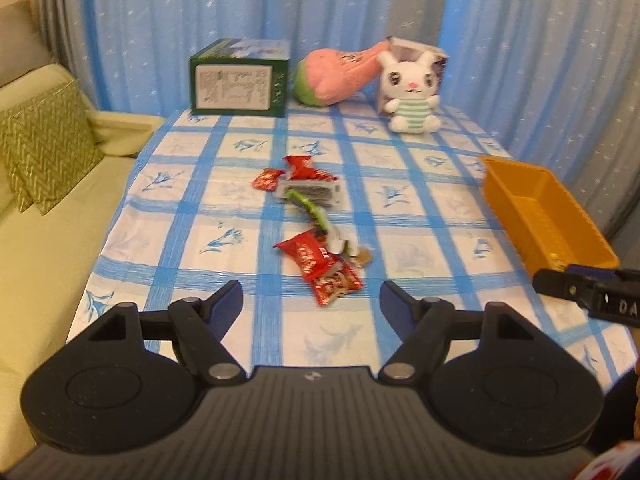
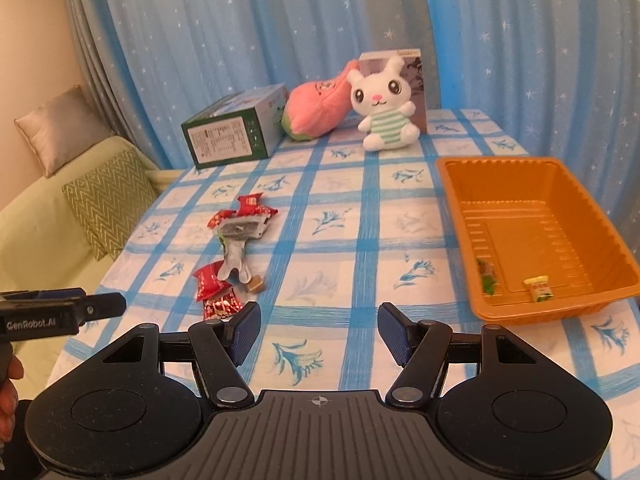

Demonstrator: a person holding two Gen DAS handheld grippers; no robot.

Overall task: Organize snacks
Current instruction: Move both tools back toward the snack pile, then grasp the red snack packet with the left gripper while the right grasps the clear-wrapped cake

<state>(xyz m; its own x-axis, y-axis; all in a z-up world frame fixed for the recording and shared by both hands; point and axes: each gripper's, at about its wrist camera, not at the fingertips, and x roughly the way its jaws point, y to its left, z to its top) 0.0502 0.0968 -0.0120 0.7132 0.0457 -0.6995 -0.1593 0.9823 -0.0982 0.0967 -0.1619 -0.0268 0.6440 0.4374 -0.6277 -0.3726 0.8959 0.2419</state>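
My claws (image 1: 311, 304) (image 2: 319, 330) both gape, released — crinkly foil snack packets (image 1: 320, 264) lie scattered; ribbed orange plastic tray (image 2: 532, 200) holds two sweets (image 2: 538, 288).

The desk (image 2: 360, 216) is covered by a white cloth crossed with blue bands and printed with small blue flower sprigs. An orange tray (image 2: 532, 312) is seen, and in it a yellow wrapped sweet (image 2: 538, 288) and a green one (image 2: 486, 276). The loose snacks (image 1: 316, 264) are wrapped mostly in red with white print, with a grey packet (image 1: 312, 192) and a green-and-silver one (image 1: 316, 212) among them. A dark green box (image 1: 240, 80) bears a white label. A pink and green plush (image 1: 332, 76) and a white rabbit (image 2: 384, 108) in mint-striped clothing are shown. The curtain (image 2: 240, 20) is blue with white stars. A green cushion (image 1: 44, 140) carries a pale zigzag pattern. Each tool is black with dark blue pads (image 2: 392, 332).
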